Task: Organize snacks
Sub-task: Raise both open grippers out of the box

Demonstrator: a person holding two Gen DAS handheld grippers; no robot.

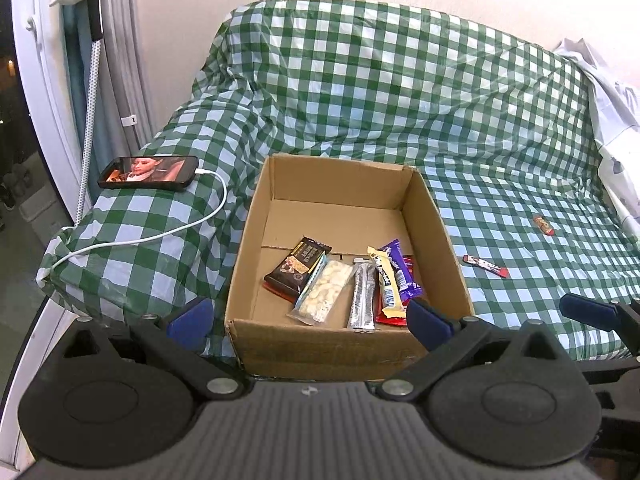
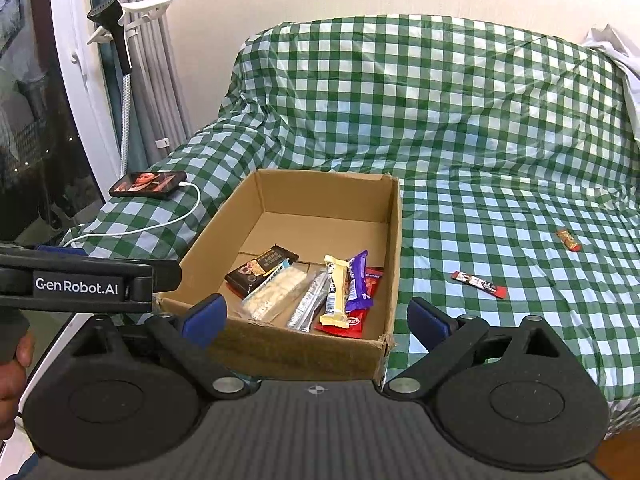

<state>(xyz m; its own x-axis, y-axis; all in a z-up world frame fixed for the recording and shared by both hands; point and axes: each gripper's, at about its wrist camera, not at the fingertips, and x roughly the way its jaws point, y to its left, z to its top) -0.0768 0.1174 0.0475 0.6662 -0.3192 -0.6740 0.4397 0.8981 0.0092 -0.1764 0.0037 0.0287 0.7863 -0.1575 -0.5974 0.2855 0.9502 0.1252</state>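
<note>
An open cardboard box [image 1: 436, 216] [image 2: 394, 240] sits on the green checked cover and holds several snack packs: a dark brown bar [image 1: 298, 270] [image 2: 260, 268], a clear pack of pale pieces [image 1: 322, 296], a silver stick [image 1: 362, 300], a white bar [image 2: 335, 292] and a purple bar [image 1: 400, 272] [image 2: 358, 280]. Two snacks lie loose to the right of the box: a black and red stick [image 1: 485, 266] [image 2: 479, 285] and a small orange-red one [image 1: 543, 225] [image 2: 569, 239]. My left gripper [image 1: 310, 322] is open and empty at the box's near wall. My right gripper [image 2: 316, 320] is open and empty, also at the near wall.
A phone [image 1: 149, 173] [image 2: 149, 185] with a lit screen lies on the covered armrest at left, with a white cable [image 1: 160, 236] trailing off it. Curtains and a window frame stand at far left. White fabric [image 1: 612, 92] is bunched at the right edge. A hand [image 2: 12, 384] shows at left.
</note>
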